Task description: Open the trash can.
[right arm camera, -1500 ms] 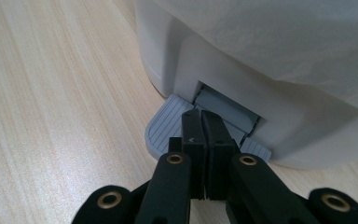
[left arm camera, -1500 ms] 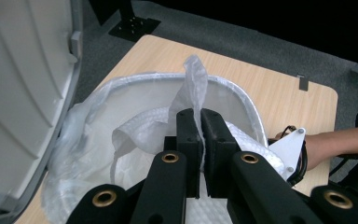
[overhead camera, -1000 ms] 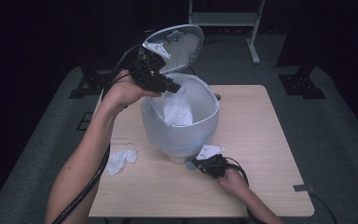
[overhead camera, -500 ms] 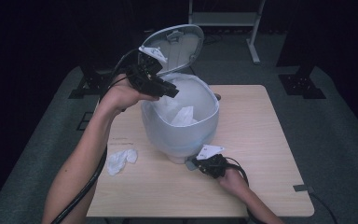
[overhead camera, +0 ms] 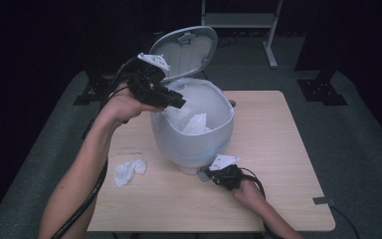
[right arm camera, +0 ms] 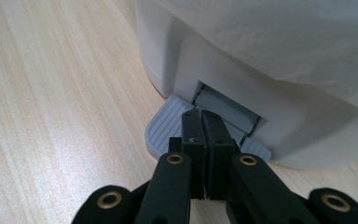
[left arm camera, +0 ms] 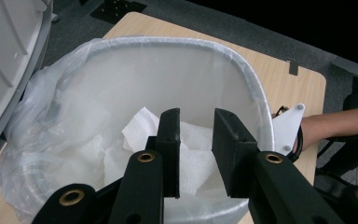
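**Two grippers at an open pedal bin**

Two grippers work at a pale grey pedal bin (overhead camera: 194,144) that stands near the middle of a wooden table (overhead camera: 278,164). The bin's lid (overhead camera: 186,47) is tipped up and back, and a clear plastic liner (left arm camera: 51,116) is folded over its rim.

Held above the bin's left rim, the left gripper (overhead camera: 171,99) points in over the opening. In the left gripper view its jaws have just been opening and now stand apart with nothing pressed between them. Beneath them a crumpled white paper towel (left arm camera: 191,154) lies inside the liner, clear of both pads; in the high view it shows as a white fold inside the bin (overhead camera: 195,123).

Low on the table at the bin's front, the right gripper (overhead camera: 210,175) has its jaws pressed together. In the right gripper view the closed tips (right arm camera: 204,126) rest on the ribbed grey foot pedal (right arm camera: 165,128) that juts from the base of the bin.

One more crumpled white tissue (overhead camera: 128,172) lies on the tabletop to the left of the bin, near the person's left forearm (overhead camera: 84,174) and apart from both grippers.
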`<move>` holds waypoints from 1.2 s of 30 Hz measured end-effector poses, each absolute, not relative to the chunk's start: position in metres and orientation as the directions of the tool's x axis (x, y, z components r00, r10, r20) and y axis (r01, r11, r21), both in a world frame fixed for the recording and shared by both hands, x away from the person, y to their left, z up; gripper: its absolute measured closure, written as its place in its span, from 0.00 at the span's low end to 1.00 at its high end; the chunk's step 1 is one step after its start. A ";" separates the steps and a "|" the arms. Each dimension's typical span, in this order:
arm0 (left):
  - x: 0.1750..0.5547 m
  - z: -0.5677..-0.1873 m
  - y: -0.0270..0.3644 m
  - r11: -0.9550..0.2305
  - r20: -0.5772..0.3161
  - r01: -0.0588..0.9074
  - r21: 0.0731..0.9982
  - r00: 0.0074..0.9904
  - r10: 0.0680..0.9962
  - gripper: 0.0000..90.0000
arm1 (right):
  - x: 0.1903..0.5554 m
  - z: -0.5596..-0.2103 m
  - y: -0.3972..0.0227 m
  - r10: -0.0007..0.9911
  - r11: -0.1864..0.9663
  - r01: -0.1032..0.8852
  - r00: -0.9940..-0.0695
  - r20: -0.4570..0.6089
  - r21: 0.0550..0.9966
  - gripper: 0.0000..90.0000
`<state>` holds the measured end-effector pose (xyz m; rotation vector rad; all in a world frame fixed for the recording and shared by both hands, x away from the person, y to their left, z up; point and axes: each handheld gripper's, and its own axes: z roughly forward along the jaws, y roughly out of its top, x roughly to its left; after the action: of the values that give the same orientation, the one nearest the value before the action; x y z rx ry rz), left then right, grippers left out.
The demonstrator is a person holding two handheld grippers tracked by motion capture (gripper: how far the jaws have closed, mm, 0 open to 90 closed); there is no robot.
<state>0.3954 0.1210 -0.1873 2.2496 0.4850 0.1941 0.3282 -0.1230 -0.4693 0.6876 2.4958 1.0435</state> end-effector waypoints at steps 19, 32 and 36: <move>0.377 -0.189 0.140 -0.587 -0.026 0.265 0.765 0.923 0.384 0.71 | 0.328 -0.470 -0.123 0.556 0.609 0.298 -0.821 -0.128 0.735 0.98; 0.368 -0.197 0.163 -0.562 -0.032 0.259 0.785 0.924 0.381 0.65 | 0.328 -0.470 -0.123 0.563 0.605 0.301 -0.816 -0.130 0.737 0.98; 0.365 -0.202 0.173 -0.550 -0.032 0.260 0.793 0.921 0.389 0.60 | 0.328 -0.470 -0.123 0.567 0.604 0.307 -0.814 -0.126 0.735 0.98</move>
<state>0.3647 0.1726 -0.2019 2.1826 0.4602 0.1837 0.3277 -0.1227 -0.4696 0.7048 2.4864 1.0437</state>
